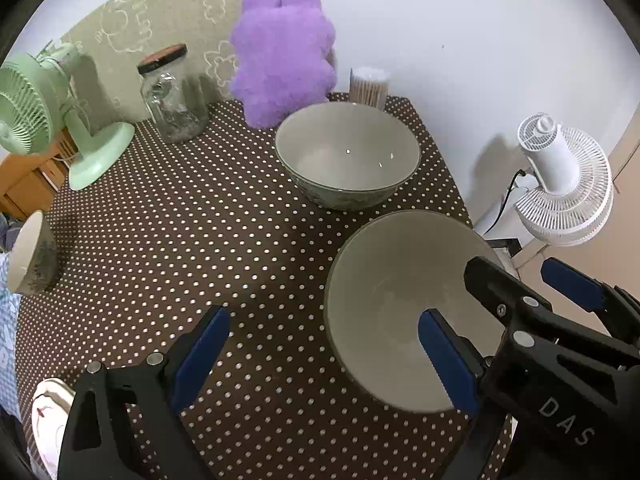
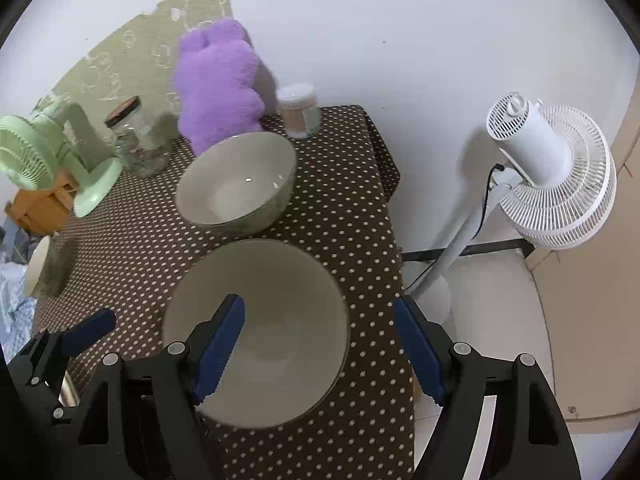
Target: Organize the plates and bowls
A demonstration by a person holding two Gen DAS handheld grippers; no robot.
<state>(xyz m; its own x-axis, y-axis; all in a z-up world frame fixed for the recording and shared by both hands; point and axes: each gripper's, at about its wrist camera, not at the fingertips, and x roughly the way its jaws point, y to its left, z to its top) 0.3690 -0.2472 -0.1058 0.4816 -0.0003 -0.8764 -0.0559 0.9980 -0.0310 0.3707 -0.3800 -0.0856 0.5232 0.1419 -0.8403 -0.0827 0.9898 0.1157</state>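
Both grippers gape wide, holding nothing: the right gripper (image 2: 320,348) straddles the near bowl's (image 2: 280,280) rim; the left gripper (image 1: 324,352) hovers beside it; a 2nd bowl (image 1: 348,152) sits behind on the tabletop (image 1: 160,220).

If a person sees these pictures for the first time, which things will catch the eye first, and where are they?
The fluffy purple plush toy stands out first, at the far edge of the dotted tablecloth against the wall. Next come two large pale bowls: the near bowl under the open right gripper, and the far bowl just behind it. A green fan stands at the table's far left, and a white fan stands on the floor to the right.
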